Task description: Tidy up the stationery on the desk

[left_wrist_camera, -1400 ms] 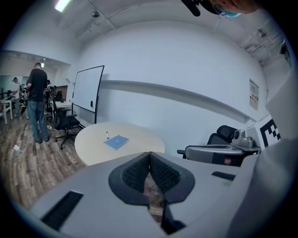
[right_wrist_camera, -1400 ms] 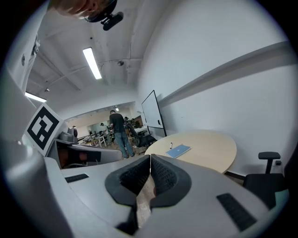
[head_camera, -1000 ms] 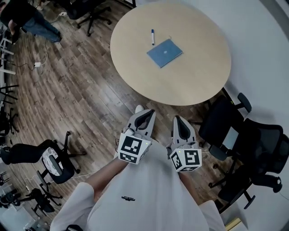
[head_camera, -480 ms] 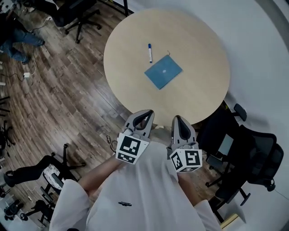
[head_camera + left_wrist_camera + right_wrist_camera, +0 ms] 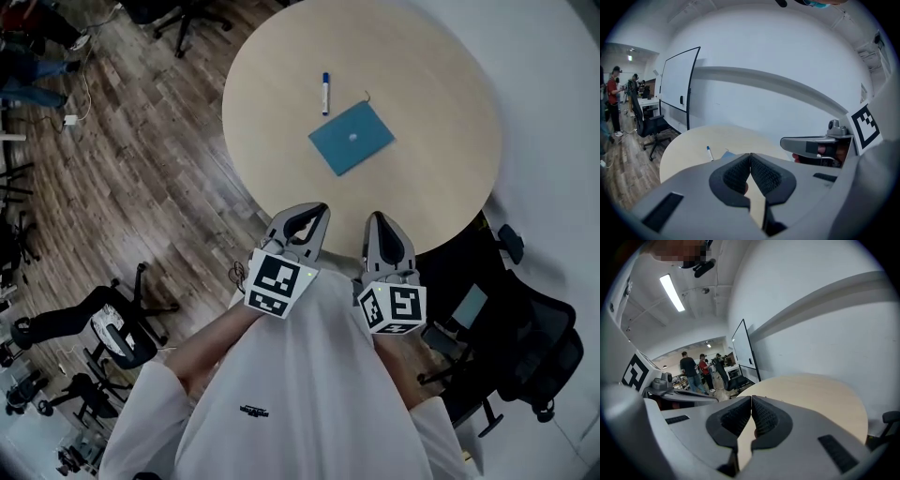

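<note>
1. marker pen (image 5: 325, 93) lies flat on the round table (image 5: 272, 103), on the far half, a bit left of centre. its long axis runs almost straight away from the person. blue cap end points to the far side, white barrel end points back at the person.
2. blue notebook (image 5: 352, 137) lies flat and closed just beside the pen, to its right and slightly nearer, not touching it. it sits skewed: long axis goes from near-left to far-right, with one corner aimed at the person. a thin cord loop (image 5: 366, 95) sticks out at its far corner.
3. left gripper (image 5: 317, 210) hangs at the near edge of the table and points toward the pen and notebook, well apart from both. its fingers (image 5: 736, 174) are pressed together with nothing between them.
4. right gripper (image 5: 380, 218) is beside it, roughly parallel. its fingers (image 5: 765, 417) are also pressed together on nothing.
5. table top is plain pale wood tone, round, matte.
6. wood plank floor (image 5: 141, 187) is on the left, with a cable and plug (image 5: 70, 120) lying on it. a white wall (image 5: 553, 112) curves round the right side.
7. black office chairs (image 5: 525, 337) stand at the near-right of the table, and another chair (image 5: 112, 328) is on the left.
8. whiteboard (image 5: 677, 89) stands past the table. people (image 5: 689, 371) stand far off in the room.
9. person's white shirt (image 5: 281, 394) fills the bottom of the head view.
</note>
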{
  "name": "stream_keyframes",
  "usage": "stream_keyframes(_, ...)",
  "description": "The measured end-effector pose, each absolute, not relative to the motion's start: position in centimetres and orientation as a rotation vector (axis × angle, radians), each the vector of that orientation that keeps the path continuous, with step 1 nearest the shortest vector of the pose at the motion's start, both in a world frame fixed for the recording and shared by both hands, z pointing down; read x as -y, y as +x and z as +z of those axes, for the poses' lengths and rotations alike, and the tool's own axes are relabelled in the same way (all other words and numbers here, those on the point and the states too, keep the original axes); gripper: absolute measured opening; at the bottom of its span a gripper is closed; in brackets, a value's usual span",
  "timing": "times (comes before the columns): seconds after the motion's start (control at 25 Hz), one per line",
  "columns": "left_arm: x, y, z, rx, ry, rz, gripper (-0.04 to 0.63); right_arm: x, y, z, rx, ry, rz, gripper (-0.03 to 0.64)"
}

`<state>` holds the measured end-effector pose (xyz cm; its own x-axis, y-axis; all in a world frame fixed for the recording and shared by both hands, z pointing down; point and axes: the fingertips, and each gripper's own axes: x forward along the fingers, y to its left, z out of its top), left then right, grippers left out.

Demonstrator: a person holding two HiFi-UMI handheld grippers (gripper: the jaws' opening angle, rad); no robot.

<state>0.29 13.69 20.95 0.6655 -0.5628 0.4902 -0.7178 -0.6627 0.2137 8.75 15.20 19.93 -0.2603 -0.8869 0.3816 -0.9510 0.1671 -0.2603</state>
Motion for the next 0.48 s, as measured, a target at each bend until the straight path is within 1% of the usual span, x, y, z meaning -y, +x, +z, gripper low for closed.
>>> stream_keyframes(0.24,-11.5,2.5,22.2,1.071,2.410,0.580,0.020,-12.1,11.0,21.1,2.317,1.734,0.716,0.032)
stream_keyframes(0.48,-8.8,2.4,22.4,1.174,2.337,0.594,0.020,-8.4,10.8,21.8,2.367,1.615,0.738,0.032)
